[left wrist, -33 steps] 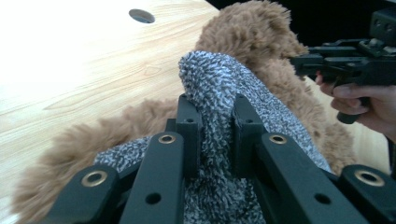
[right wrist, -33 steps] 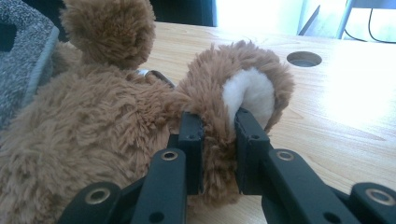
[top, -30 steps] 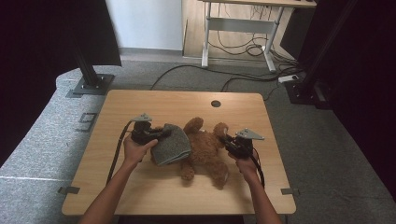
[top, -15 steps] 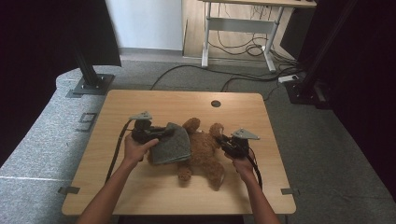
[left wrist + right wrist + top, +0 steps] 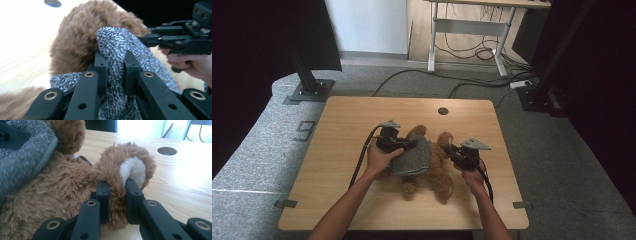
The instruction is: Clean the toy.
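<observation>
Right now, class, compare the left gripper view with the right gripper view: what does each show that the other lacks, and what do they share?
Left gripper view alone: the left gripper shut on a fold of grey knitted garment, with the other hand beyond.

Right gripper view alone: the right gripper shut on the teddy bear's paw, with its white pad.

Both: brown teddy bear fur, the grey knit, the wooden table and its round hole.

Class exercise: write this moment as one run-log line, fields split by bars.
left gripper: shut on grey knit garment | right gripper: shut on teddy bear's paw | teddy bear: lying on table
</observation>
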Tool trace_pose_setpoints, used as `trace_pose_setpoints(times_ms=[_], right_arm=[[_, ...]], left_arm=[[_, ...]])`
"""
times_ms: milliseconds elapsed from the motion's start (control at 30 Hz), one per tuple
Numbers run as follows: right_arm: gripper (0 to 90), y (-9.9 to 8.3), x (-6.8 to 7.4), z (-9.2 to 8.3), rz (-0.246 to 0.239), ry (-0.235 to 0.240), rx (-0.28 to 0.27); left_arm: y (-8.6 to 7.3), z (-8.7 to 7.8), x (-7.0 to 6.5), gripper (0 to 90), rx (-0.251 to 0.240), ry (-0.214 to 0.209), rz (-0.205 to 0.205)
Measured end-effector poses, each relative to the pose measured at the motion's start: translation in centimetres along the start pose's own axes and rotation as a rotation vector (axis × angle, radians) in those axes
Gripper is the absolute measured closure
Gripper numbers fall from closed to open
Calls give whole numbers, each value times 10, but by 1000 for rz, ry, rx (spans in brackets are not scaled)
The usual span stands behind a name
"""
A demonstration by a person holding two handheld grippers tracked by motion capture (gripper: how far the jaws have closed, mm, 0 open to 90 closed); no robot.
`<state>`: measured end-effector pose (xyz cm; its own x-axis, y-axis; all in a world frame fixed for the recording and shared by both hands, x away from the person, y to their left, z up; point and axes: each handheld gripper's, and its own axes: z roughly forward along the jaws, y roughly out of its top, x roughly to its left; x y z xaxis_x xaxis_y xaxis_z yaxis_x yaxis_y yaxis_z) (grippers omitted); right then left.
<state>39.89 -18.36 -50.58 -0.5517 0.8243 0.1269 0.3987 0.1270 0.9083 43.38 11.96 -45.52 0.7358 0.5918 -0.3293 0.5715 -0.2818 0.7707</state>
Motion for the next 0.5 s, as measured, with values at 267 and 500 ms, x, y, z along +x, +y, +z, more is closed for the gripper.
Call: trace_pose_setpoints(times_ms=[267, 500], right_arm=[[761, -1, -1, 0, 5, 7, -2], [760, -2, -1, 0, 10, 6, -2]], left_arm=[[-20, -40, 30, 767, -57, 27, -65], [-27, -68, 45, 768, -103, 64, -88]])
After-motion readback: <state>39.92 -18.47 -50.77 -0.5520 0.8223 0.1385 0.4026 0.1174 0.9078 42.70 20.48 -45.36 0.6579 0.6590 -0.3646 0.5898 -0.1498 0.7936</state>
